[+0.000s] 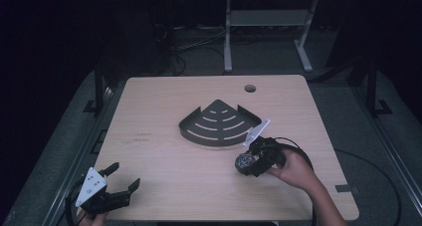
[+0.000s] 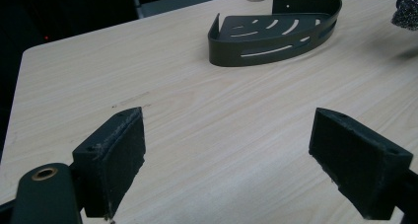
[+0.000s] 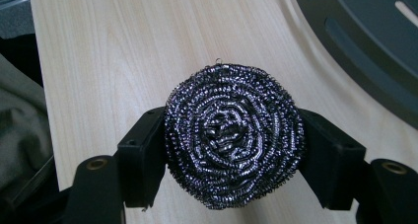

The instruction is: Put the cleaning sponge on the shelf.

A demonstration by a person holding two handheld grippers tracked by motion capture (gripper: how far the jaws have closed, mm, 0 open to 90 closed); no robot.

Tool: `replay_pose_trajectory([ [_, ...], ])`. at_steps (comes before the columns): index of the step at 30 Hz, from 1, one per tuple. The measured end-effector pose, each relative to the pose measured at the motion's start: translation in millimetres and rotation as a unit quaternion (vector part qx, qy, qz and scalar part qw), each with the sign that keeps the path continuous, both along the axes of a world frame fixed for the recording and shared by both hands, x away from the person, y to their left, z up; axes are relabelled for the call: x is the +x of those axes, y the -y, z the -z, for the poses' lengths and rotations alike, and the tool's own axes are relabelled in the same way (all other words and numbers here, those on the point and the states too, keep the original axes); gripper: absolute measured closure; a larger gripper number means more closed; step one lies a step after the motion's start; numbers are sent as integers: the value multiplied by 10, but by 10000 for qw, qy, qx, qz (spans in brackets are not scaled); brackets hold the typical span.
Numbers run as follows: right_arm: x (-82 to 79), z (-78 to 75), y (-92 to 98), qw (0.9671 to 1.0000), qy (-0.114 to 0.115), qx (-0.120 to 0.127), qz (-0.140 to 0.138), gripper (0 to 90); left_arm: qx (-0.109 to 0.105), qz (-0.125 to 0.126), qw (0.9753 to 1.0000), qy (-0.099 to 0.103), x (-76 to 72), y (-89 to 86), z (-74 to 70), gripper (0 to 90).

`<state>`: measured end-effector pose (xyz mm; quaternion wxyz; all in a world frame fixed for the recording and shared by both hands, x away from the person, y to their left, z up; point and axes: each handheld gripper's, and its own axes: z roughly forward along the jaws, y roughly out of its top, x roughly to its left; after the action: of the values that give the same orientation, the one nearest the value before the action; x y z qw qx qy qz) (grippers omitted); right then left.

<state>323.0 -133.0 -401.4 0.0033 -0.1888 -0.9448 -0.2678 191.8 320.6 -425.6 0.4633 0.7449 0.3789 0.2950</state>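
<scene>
A round steel-wool scourer (image 3: 233,135) sits squeezed between the black jaws of my right gripper (image 3: 233,155), held just above the wooden table. In the high view the right gripper (image 1: 247,162) holds the scourer (image 1: 243,161) just in front of the dark fan-shaped slotted corner basket (image 1: 219,123). The basket's rim (image 3: 365,51) fills the upper right of the right gripper view. My left gripper (image 1: 124,176) rests near the table's front left corner, open with nothing between its pads (image 2: 116,157). From there the basket (image 2: 276,31) lies far ahead.
The light wooden table (image 1: 164,161) has a round cable hole (image 1: 250,88) near its far edge. Bare tabletop stretches between the two grippers. Beyond the table stand a white desk frame (image 1: 228,37) and cables on a dark floor.
</scene>
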Motion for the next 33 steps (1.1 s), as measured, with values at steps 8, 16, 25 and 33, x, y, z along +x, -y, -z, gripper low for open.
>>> replay_pose_trajectory([
  [8, 78, -79, -44, 10000, 4, -24, -72, 320, -11, 2, 10000, -12, 6, -8, 1, 132],
  [16, 198, -78, -62, 9999, -71, -116, -67, 320, -5, -1, 10000, -13, 18, -16, 1, 133],
  [25, 280, -139, -119, 9998, -105, -150, -107, 320, -7, 1, 10000, -24, 20, -15, 2, 132],
  [33, 397, -170, -193, 9997, -134, -144, -159, 320, -3, 11, 10000, -22, 19, -7, 4, 133],
])
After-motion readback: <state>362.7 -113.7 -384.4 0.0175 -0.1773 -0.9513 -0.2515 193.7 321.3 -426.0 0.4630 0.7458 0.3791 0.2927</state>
